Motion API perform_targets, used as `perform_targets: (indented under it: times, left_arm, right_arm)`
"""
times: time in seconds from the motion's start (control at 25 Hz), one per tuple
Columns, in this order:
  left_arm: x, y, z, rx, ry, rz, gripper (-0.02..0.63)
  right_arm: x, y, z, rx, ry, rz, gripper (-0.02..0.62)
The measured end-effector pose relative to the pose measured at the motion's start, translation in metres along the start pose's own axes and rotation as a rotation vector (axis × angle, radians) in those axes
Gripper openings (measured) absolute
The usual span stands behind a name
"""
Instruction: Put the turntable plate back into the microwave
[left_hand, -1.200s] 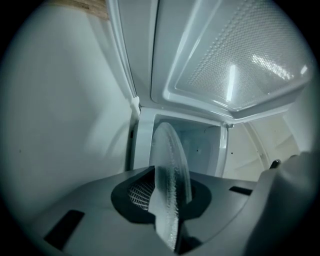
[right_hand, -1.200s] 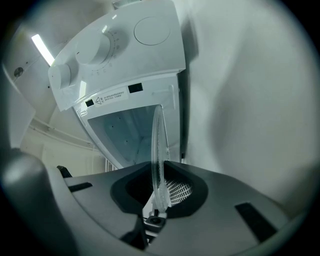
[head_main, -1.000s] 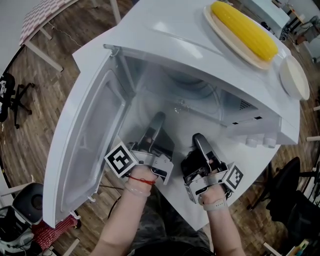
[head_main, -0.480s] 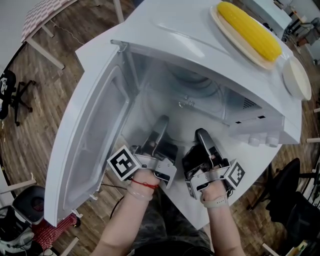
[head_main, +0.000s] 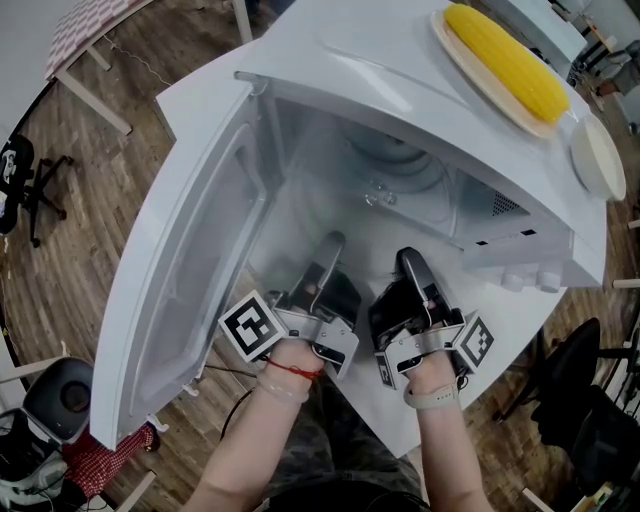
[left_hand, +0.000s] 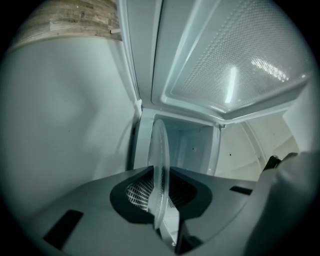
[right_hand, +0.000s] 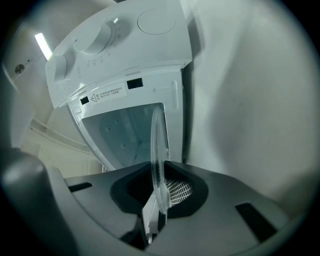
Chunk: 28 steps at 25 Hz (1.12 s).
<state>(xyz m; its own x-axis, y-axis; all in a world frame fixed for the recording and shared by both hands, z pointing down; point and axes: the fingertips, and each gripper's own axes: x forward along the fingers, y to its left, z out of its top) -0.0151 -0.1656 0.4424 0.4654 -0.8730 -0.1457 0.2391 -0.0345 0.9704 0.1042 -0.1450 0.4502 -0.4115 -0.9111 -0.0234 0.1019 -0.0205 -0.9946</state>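
Observation:
The clear glass turntable plate (head_main: 392, 178) lies nearly flat inside the mouth of the open white microwave (head_main: 380, 70), its hub visible through the glass. My left gripper (head_main: 328, 250) is shut on the plate's near rim on the left side. My right gripper (head_main: 411, 265) is shut on the rim a little to the right. In the left gripper view the plate (left_hand: 160, 165) shows edge-on between the jaws of the left gripper (left_hand: 161, 200), facing the cavity. The right gripper view shows the plate's (right_hand: 157, 150) edge clamped in the right gripper (right_hand: 159, 195).
The microwave door (head_main: 190, 270) hangs wide open at the left. On the microwave's top rests a plate with a corn cob (head_main: 505, 65) and a white dish (head_main: 597, 160). Control knobs (head_main: 528, 280) sit right of the cavity. Chairs stand on the wooden floor (head_main: 110, 170).
Both grippers stay shut on the plate at the cavity mouth, with barely any movement. The head view has shifted slightly, so the microwave sits a bit higher and more to the right.

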Motion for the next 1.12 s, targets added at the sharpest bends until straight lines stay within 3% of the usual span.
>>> perform_targets:
  times: [1.12]
  left_arm:
    - [-0.008,0.003,-0.028,-0.007,0.075,0.066,0.054]
  right_arm:
    - [0.017,-0.002,0.012,0.012,-0.051,-0.023,0.052]
